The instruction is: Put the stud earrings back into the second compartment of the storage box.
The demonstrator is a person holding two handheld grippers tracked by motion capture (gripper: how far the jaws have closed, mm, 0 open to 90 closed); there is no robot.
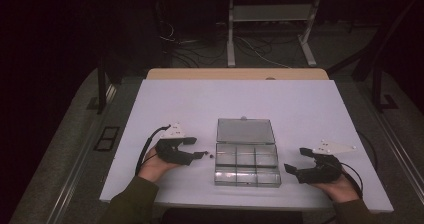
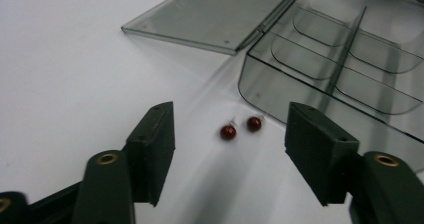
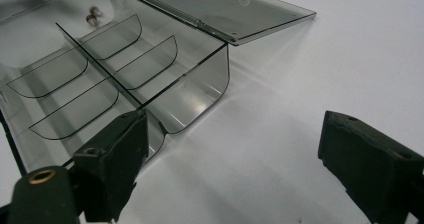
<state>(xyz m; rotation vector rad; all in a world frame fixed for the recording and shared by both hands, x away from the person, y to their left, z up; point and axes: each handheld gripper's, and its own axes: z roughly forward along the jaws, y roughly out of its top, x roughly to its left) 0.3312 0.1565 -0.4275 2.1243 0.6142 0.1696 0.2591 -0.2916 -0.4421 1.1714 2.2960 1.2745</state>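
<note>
Smoky clear plastic makes up the compartment box (image 1: 247, 164), which sits open near the front edge of the white table (image 1: 300, 104) with its lid (image 1: 245, 131) laid flat behind it. From the high view the left gripper (image 1: 201, 155) points at the box's left side and the right gripper (image 1: 288, 168) at its right side, both just off the walls. Closer in, the left gripper view resolves two small red beads (image 2: 240, 128) lying on the table just beside the box wall, between jaws that stand apart and touch neither. Across the box, the right gripper view has its jaws wide with bare table between them.
</note>
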